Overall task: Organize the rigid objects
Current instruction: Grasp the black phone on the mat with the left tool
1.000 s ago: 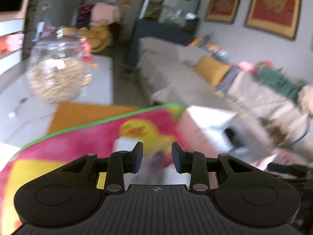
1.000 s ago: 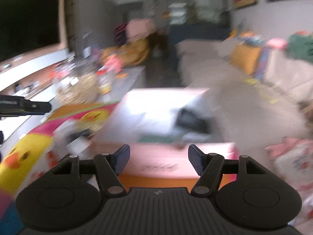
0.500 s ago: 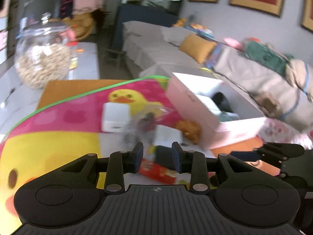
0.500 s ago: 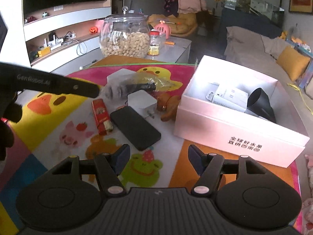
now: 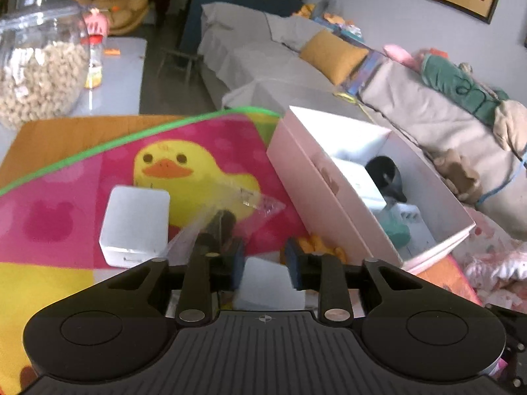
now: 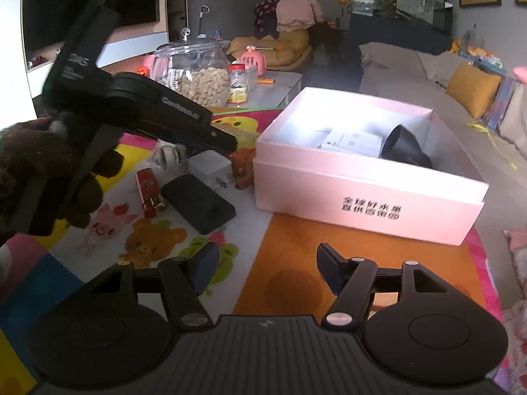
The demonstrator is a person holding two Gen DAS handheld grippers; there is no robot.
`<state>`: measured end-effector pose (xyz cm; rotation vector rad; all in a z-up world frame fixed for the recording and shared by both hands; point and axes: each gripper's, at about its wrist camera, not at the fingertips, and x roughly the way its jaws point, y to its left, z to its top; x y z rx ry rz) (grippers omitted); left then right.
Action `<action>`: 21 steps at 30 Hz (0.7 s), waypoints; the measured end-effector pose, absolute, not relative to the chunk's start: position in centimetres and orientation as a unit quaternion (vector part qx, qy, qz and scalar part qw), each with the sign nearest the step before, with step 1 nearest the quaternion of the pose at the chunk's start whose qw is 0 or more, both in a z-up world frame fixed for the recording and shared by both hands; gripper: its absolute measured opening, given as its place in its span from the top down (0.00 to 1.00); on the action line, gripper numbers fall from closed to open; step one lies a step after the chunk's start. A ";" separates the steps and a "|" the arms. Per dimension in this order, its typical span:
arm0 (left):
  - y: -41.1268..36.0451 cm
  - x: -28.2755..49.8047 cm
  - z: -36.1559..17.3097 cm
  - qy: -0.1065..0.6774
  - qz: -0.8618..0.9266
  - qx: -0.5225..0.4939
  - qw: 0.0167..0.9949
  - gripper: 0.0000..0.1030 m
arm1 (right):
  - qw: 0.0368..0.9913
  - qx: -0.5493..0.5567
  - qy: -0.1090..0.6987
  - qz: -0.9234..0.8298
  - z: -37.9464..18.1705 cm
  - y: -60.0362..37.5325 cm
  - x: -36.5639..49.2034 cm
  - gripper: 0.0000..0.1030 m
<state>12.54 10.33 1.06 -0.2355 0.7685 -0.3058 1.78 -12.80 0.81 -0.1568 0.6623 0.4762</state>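
My left gripper [image 5: 265, 256] hovers low over a white charger block [image 5: 268, 284], its jaws closing with the pads clear of the block. In the right wrist view its fingertips [image 6: 230, 141] hang just above that charger [image 6: 210, 164]. Beside it lie a clear bag with a dark item [image 5: 224, 220], a white case [image 5: 135, 223], a brown toy [image 6: 243, 168], a red lighter [image 6: 150, 192] and a black slab [image 6: 197, 202]. The open pink box [image 6: 369, 197] holds a black cone [image 6: 405, 148] and white items. My right gripper [image 6: 266, 263] stands open over the orange mat, nothing between its fingers.
A colourful play mat [image 5: 59, 210] covers the table. A glass jar of nuts [image 6: 197, 72] and a small bottle [image 6: 238, 82] stand behind it. A gloved hand [image 6: 36, 171] holds the left gripper. A sofa with a yellow cushion [image 5: 332, 52] runs along the right.
The left gripper has dropped forward onto the cluster of small items and its jaws have narrowed. The right gripper has sunk a little toward the mat before the pink box.
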 end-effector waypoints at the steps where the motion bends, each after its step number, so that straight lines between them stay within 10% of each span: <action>1: 10.5 12.2 1.0 0.374 -0.154 -0.114 0.907 0.73 | 0.913 -0.073 0.325 0.235 0.6 -12.8 1.9 0.36; 21: 8.7 1.1 0.9 0.397 -0.270 -0.020 0.877 0.61 | 0.901 -0.077 0.339 0.261 -0.1 -11.9 1.6 0.30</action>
